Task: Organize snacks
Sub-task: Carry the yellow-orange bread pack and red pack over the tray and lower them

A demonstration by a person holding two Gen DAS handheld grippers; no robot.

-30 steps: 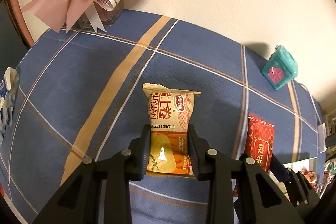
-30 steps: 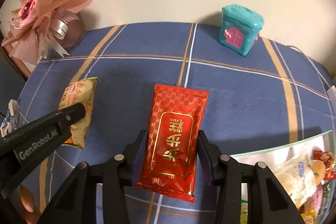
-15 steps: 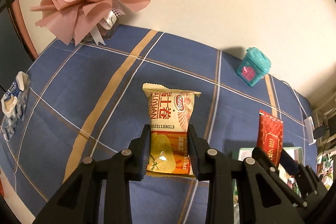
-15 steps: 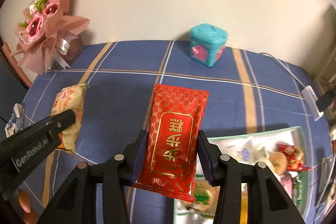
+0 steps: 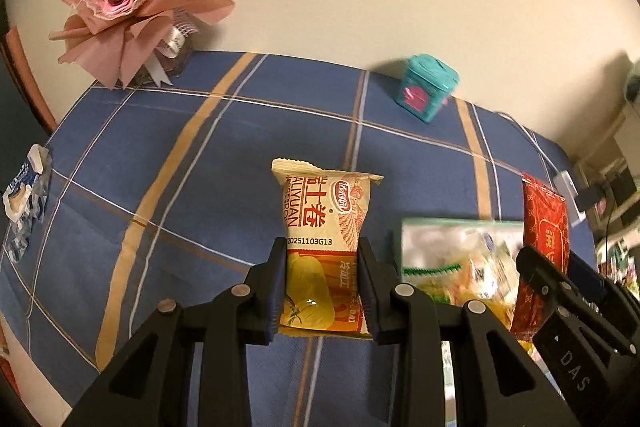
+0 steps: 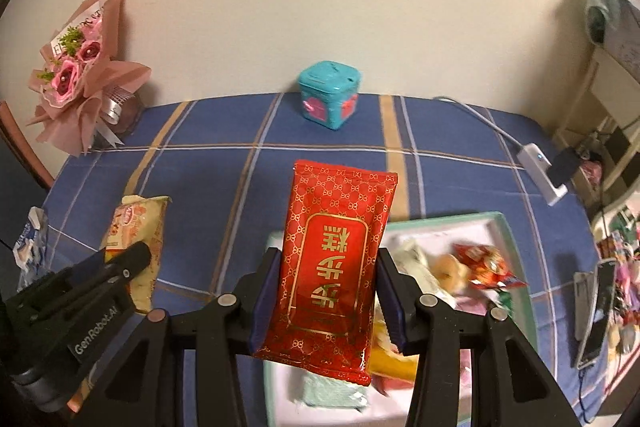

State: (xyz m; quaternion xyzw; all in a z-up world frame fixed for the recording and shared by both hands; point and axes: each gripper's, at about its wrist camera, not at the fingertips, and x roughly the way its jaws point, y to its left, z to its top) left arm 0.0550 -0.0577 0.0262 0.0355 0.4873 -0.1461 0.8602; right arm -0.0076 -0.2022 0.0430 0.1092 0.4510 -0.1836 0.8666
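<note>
My left gripper (image 5: 322, 287) is shut on a yellow and orange snack packet (image 5: 325, 227) and holds it above the blue plaid tablecloth (image 5: 200, 163). My right gripper (image 6: 327, 301) is shut on a red packet with gold print (image 6: 334, 251) and holds it over the near left part of a pale green tray (image 6: 508, 231) with several snacks in it. In the right wrist view the left gripper (image 6: 120, 263) and the yellow packet (image 6: 136, 227) show at the left. In the left wrist view the tray (image 5: 460, 227) and the red packet (image 5: 546, 227) show at the right.
A pink flower bouquet (image 6: 80, 79) stands at the back left. A teal toy house box (image 6: 329, 99) stands at the back by the wall. A torn blue and white wrapper (image 5: 24, 195) lies at the left edge. A white cable and adapter (image 6: 540, 171) lie at the right.
Both grippers have risen and moved to the right with their packets. The snack tray has come into view under the right gripper.
</note>
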